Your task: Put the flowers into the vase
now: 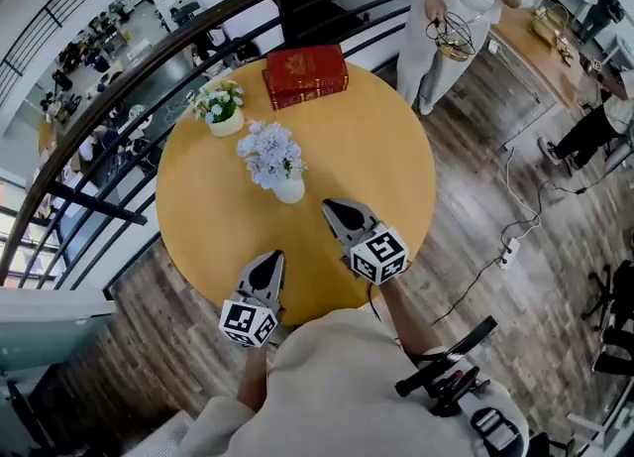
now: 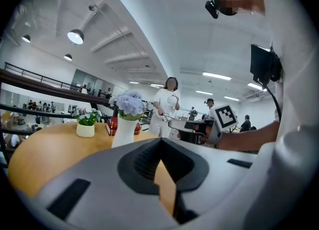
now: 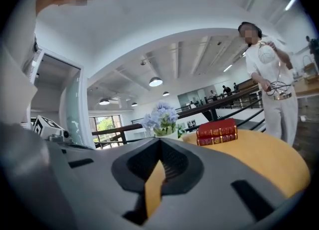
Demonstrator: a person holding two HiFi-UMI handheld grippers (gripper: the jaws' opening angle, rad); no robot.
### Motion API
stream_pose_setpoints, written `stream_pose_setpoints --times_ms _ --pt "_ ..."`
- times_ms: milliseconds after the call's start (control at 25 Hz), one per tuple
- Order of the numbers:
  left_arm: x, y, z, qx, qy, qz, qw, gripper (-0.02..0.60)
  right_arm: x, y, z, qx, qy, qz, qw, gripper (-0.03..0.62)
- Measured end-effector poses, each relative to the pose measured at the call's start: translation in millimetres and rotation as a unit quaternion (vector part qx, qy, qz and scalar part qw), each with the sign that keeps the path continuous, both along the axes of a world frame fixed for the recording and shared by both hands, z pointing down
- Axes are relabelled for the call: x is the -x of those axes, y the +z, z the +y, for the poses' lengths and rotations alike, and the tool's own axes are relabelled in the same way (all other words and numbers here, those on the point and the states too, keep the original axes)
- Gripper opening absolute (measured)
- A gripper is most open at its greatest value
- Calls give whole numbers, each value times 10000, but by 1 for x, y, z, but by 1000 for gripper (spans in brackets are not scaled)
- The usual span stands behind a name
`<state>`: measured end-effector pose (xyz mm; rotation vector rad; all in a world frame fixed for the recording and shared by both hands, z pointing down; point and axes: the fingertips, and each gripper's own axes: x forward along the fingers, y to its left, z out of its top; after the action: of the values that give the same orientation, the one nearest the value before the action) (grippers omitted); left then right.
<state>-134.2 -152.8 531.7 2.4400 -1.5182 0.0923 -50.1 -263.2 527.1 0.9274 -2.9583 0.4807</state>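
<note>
No word or number can be read anywhere. The two red hardcover books [image 1: 305,73] carry gold ornament on cover and spines, too small to read, and the white marker cubes [image 1: 378,255] show only black square patterns, no letters

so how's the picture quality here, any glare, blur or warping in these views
Head view: sharp, with the table evenly lit, but the fisheye bows the railing into an arc. Left gripper view: a ceiling lamp blows out white and the corners go black. Right gripper view: same dark corners, red books fairly crisp.
</note>
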Motion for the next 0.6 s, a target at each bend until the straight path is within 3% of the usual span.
stream_pose_setpoints --times_ms 400,600 --pt "-74 -13 -3 -308 649 -127 9973 6 -57 -31 35 -215 -7 -429 9988 9" --pt "-84 -13 -1 -383 853 -195 9954 6 -67 -28 52 -176 32 -650 9977 11"
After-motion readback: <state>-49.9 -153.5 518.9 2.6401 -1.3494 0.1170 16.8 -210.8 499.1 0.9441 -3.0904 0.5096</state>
